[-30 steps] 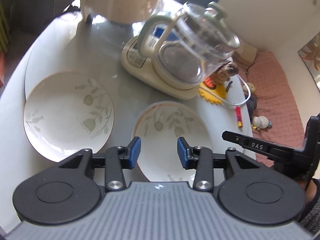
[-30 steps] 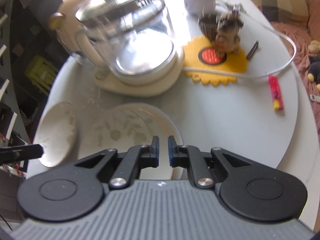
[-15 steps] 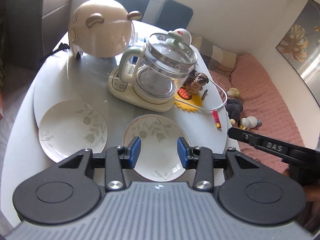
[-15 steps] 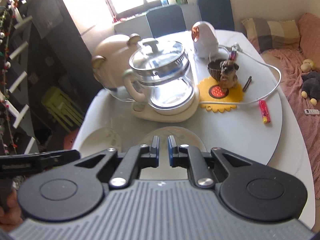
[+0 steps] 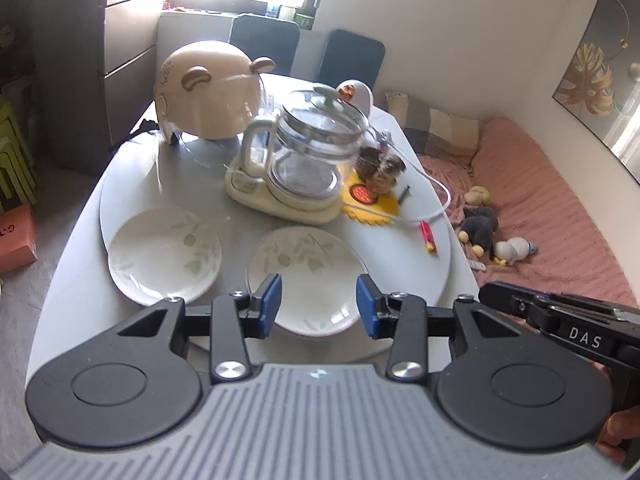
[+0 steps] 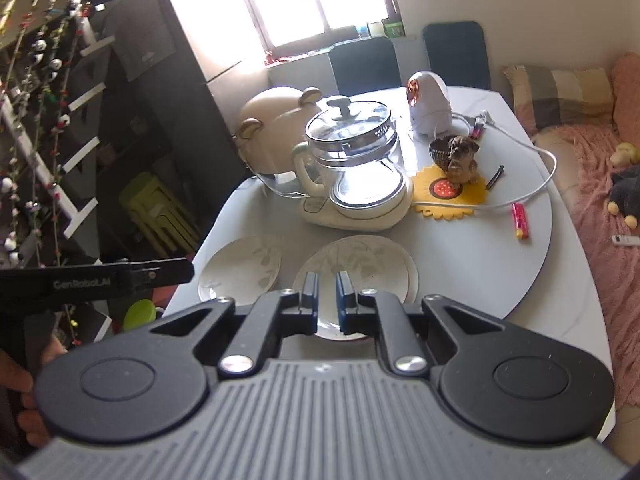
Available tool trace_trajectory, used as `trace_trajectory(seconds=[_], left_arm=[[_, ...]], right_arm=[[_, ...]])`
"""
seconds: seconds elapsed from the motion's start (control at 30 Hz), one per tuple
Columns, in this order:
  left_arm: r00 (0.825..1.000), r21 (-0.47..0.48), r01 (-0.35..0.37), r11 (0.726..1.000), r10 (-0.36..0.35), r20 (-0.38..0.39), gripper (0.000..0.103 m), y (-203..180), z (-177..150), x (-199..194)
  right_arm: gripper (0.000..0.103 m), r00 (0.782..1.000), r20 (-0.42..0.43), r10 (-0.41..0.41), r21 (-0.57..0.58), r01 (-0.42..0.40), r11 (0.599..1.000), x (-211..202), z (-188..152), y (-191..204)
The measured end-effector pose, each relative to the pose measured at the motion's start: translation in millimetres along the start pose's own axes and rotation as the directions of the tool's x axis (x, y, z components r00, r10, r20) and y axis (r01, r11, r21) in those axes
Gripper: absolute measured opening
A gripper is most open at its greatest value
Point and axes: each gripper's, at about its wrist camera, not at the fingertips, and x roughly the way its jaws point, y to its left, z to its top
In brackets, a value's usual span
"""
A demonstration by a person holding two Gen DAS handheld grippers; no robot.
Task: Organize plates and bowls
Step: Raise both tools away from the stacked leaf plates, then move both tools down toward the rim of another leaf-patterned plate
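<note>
Two white plates with a pale leaf pattern lie on the grey round table. The left plate (image 5: 165,254) (image 6: 240,267) lies alone. The right plate (image 5: 306,276) (image 6: 360,264) seems to top a small stack. My left gripper (image 5: 319,306) is open and empty, held high above the right plate's near edge. My right gripper (image 6: 327,295) is nearly shut with a narrow gap and empty, also above that plate. Each gripper shows at the edge of the other's view.
A glass kettle (image 5: 308,152) on a cream base stands behind the plates, with a bear-shaped appliance (image 5: 208,92) behind it. A yellow sunflower mat (image 5: 370,200) with a dog figurine, a white cable and a red lighter (image 5: 428,236) lie right. A pink bed (image 5: 540,208) is beyond.
Both grippers have pulled up and back from the table, so the plates look smaller and more of the room shows. The jaws stayed as they were.
</note>
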Motion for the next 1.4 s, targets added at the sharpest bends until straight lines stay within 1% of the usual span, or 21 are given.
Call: trace_trajectory(seconds=[0.07, 0.17, 0.37, 0.5, 0.7, 0.8, 0.97, 1.1, 1.2, 1.33, 1.4], left_arm=[[1.0, 0.006, -0.018, 1.0, 0.018, 0.006, 0.047, -7.0, -7.4, -8.8], [1.0, -0.001, -0.026, 1.0, 0.026, 0.012, 0.047, -13.0, -19.0, -21.3], [0.998, -0.015, -0.057, 0.998, 0.057, -0.005, 0.047, -19.7, -37.0, -34.2], [0.996, -0.012, -0.088, 0.996, 0.089, 0.009, 0.047, -18.5, -47.3, -54.5], [0.99, -0.066, -0.14, 0.988, 0.141, 0.008, 0.047, -6.3, -69.3, -81.4], [0.987, -0.081, -0.157, 0.984, 0.159, 0.011, 0.047, -0.4, -77.6, -91.3], [0.985, -0.092, -0.171, 0.981, 0.173, 0.017, 0.047, 17.1, -80.1, -100.1], [0.981, -0.07, -0.189, 0.979, 0.191, 0.03, 0.047, 32.2, -75.3, -103.3], [0.981, -0.086, -0.19, 0.978, 0.192, 0.023, 0.047, 46.6, -68.6, -102.9], [0.981, -0.07, -0.194, 0.978, 0.195, 0.008, 0.047, 65.2, -61.2, -98.4], [0.983, -0.074, -0.184, 0.98, 0.184, 0.002, 0.047, 77.3, -56.0, -93.5]], right_arm=[[0.012, 1.0, 0.011, -0.004, -0.002, 0.004, 1.0, -10.2, -6.1, -0.8], [0.012, 1.0, 0.014, 0.011, 0.008, -0.011, 1.0, -20.5, -13.6, -4.6], [0.012, 1.0, 0.019, 0.025, -0.016, -0.025, 1.0, -32.4, -27.0, -6.8], [0.012, 0.998, 0.005, 0.063, -0.02, -0.063, 0.998, -34.4, -37.3, -1.1], [0.012, 0.99, -0.01, 0.139, -0.092, -0.14, 0.986, -42.3, -44.3, 19.6], [0.012, 0.986, -0.032, 0.162, -0.095, -0.164, 0.982, -39.6, -47.4, 26.9], [0.013, 0.98, -0.04, 0.193, -0.106, -0.196, 0.975, -35.1, -51.4, 45.5], [0.013, 0.98, -0.041, 0.197, -0.099, -0.2, 0.975, -24.0, -49.7, 56.7], [0.013, 0.981, -0.042, 0.187, -0.09, -0.191, 0.978, -12.6, -46.4, 65.0], [0.013, 0.983, -0.055, 0.173, -0.065, -0.176, 0.982, 5.7, -39.6, 75.0], [0.013, 0.984, -0.061, 0.169, -0.062, -0.173, 0.983, 14.2, -37.1, 80.6]])
